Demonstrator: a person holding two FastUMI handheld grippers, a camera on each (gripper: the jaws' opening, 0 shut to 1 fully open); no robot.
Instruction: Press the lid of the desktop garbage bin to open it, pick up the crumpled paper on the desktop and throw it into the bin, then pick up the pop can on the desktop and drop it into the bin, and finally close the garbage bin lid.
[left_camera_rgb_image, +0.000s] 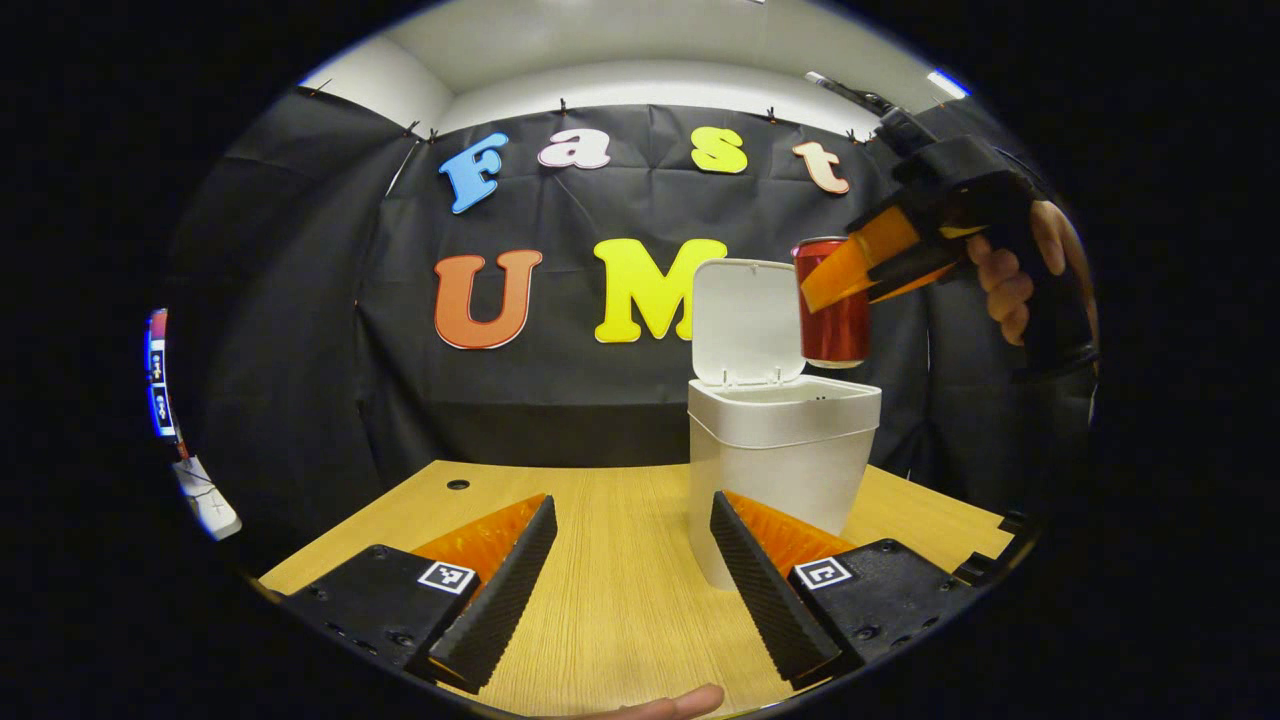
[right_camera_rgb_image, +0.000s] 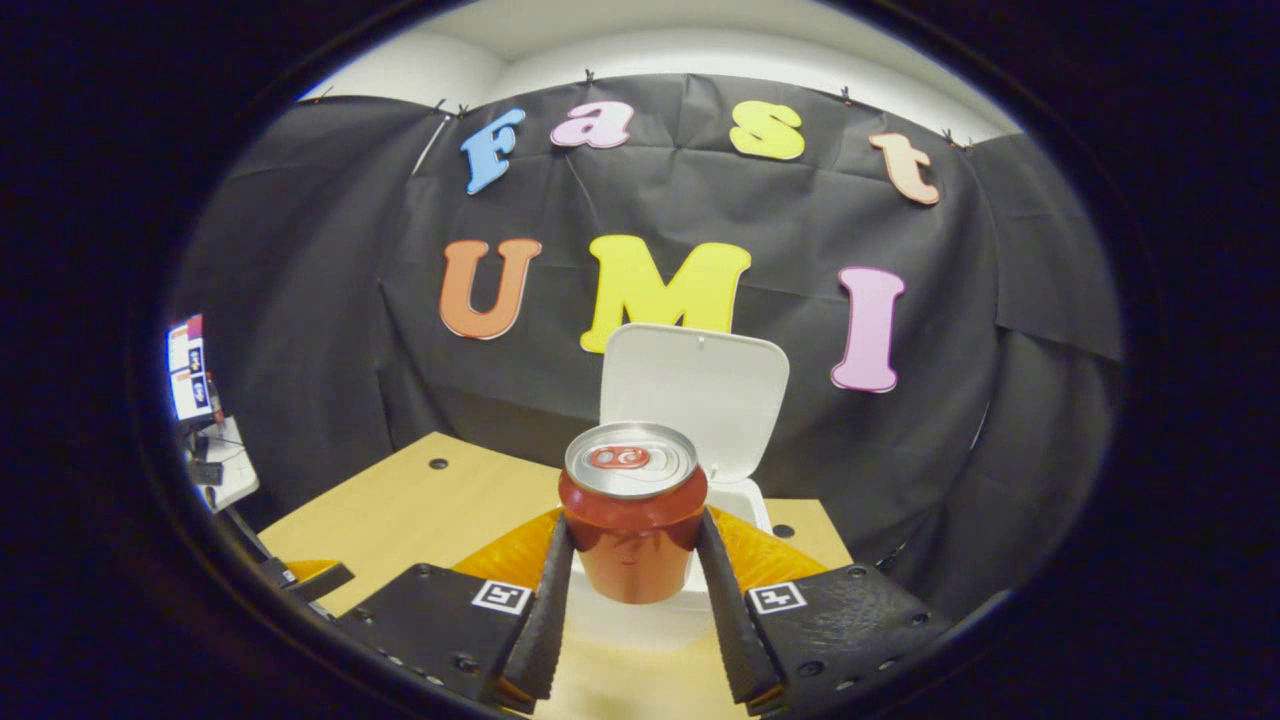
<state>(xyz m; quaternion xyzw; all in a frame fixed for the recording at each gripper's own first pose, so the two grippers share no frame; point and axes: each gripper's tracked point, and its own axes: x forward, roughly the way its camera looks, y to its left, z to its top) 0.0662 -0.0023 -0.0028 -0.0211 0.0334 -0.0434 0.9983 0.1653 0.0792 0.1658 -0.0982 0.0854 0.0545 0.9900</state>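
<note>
The white desktop bin (left_camera_rgb_image: 780, 455) stands on the wooden table with its lid (left_camera_rgb_image: 745, 320) flipped up and open. A red pop can (left_camera_rgb_image: 833, 325) hangs upright just above the bin's right rim, with my right gripper (left_camera_rgb_image: 835, 275) shut on it, held by a hand (left_camera_rgb_image: 1005, 285). In the right gripper view the can (right_camera_rgb_image: 632, 520) sits between both fingers of my right gripper (right_camera_rgb_image: 632, 560), with the open lid (right_camera_rgb_image: 695, 395) and bin (right_camera_rgb_image: 745, 505) right behind it. My left gripper (left_camera_rgb_image: 632, 545) stands open low over the table, in front of the bin, holding nothing.
The wooden table (left_camera_rgb_image: 620, 600) has a small round hole (left_camera_rgb_image: 458, 484) at the back left. A fingertip (left_camera_rgb_image: 680, 705) shows at the bottom edge of the left gripper view. A screen (left_camera_rgb_image: 158, 375) glows at the far left beyond the table.
</note>
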